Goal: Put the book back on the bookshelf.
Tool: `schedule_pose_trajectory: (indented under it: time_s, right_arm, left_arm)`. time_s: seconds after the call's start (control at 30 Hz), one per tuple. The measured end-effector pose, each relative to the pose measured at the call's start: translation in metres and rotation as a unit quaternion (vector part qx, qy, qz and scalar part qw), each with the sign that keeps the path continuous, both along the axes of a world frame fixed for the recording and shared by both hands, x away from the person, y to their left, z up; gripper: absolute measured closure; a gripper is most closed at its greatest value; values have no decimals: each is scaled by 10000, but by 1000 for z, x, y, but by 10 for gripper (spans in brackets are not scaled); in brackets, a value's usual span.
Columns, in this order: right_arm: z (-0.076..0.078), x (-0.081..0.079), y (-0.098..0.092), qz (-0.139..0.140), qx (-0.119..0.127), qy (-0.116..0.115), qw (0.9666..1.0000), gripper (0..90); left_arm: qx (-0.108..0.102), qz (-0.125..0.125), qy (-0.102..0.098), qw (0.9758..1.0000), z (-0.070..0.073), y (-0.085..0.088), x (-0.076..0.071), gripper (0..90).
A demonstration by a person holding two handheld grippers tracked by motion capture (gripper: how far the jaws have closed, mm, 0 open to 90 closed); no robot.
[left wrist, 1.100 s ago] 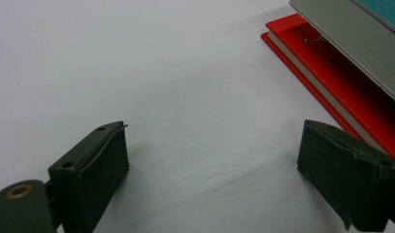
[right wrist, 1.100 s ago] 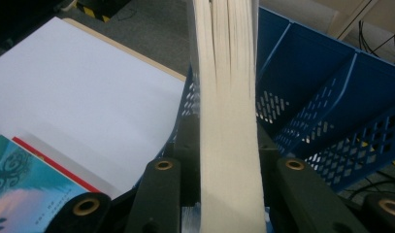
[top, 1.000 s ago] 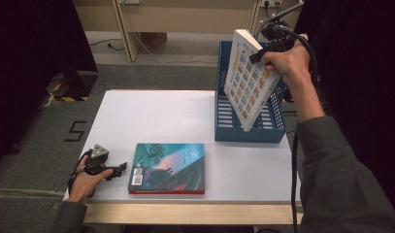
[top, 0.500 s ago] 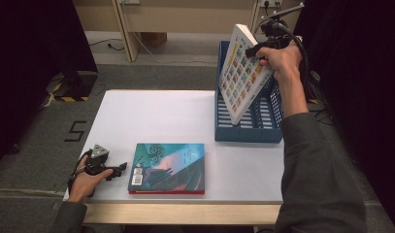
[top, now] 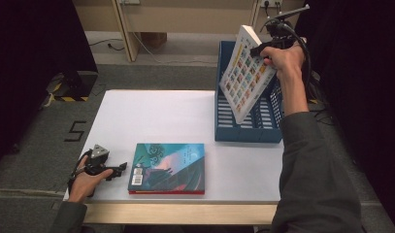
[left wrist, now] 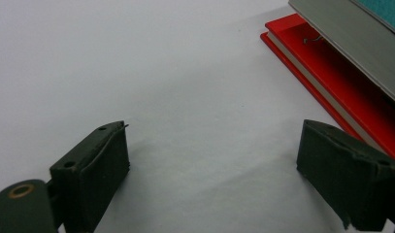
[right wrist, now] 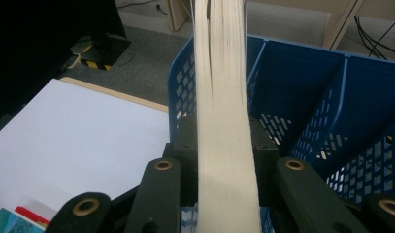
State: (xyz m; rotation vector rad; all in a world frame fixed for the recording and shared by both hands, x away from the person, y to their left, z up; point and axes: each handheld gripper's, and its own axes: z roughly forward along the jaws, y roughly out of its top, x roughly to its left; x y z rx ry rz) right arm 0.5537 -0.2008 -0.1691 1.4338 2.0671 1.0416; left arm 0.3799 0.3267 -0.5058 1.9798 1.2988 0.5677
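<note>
- My right gripper (top: 261,48) is raised over the blue plastic perforated file rack (top: 223,97), which stands at the far right side of the white table (top: 156,116).
- Its two black jaws are closed on a thin book with a grid of small colourful pictures on the white cover (top: 246,73). In the right gripper view I see the cream page edges of this book (right wrist: 223,145) pressed between the pads.
- The book hangs tilted, its top corner leaning away from me and its lower end down at the rack's compartments; I cannot tell if it touches the rack.
- My left gripper (top: 118,168) rests low on the table near the front left edge, held by my left hand (top: 86,177).
- Its jaws stand wide apart with only bare table between them.
- Just beside it lies a flat hardcover book with a teal illustrated cover and red boards (top: 168,167), near the front edge. In the left gripper view its red edge (left wrist: 326,77) is close to one pad but not touching.
</note>
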Motion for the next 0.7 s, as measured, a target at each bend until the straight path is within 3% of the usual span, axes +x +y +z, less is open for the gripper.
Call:
schedule_pose_trajectory:
  time_s: [0.23,0.7]
  right_arm:
    - [-2,5,5,-90,1,-11,10000,730]
    - [-28,40,30,-354,214,159,9990,727]
  left_arm:
    - [-4,2,2,10000,0,0,0,107]
    - [-17,3,-1,10000,0,0,0,107]
